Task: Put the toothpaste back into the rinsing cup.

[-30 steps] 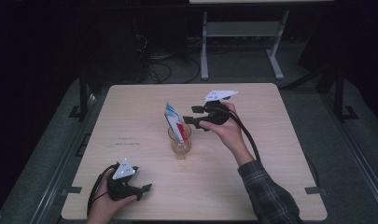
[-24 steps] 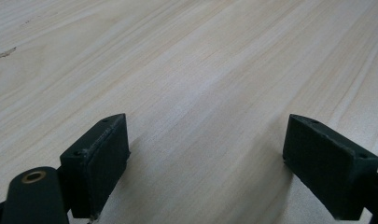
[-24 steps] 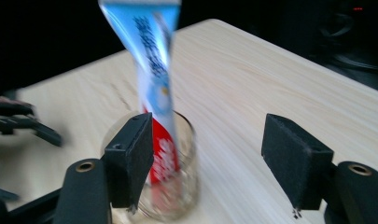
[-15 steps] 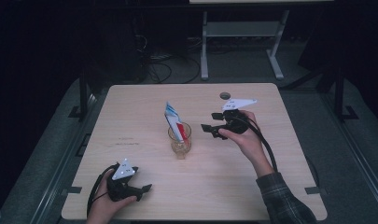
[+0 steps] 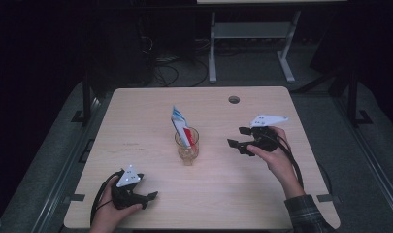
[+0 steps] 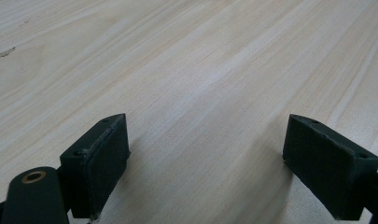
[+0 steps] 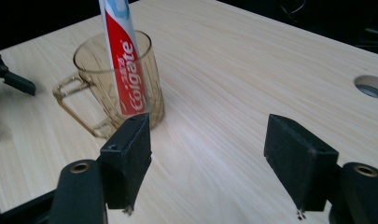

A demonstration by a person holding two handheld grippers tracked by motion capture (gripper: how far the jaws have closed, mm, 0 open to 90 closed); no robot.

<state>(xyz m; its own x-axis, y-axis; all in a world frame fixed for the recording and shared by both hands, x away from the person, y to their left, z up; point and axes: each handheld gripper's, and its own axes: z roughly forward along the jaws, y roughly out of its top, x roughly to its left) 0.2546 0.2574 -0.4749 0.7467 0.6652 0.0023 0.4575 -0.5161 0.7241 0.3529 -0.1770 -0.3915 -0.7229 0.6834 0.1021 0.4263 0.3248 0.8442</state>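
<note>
A clear amber glass mug (image 5: 186, 145) (image 7: 116, 91) stands at the middle of the wooden table (image 5: 136, 111). A red, white and blue toothpaste tube (image 5: 182, 127) (image 7: 123, 65) stands in it, leaning up and to the left. My right gripper (image 5: 237, 138) (image 7: 207, 163) hovers to the right of the mug, open and empty, jaws pointing left at it. My left gripper (image 5: 148, 198) (image 6: 207, 168) rests near the front left edge, open, with bare wood between its jaws.
A round cable hole (image 5: 234, 99) (image 7: 371, 86) sits near the table's far edge. A metal stand (image 5: 247, 43) and cables lie on the dark floor beyond the table. The tip of the left gripper (image 7: 11, 79) appears past the mug.
My right gripper has drawn back from the tube to the right and toward the front, its jaws empty. The tube stays in the mug. The left gripper has not moved.
</note>
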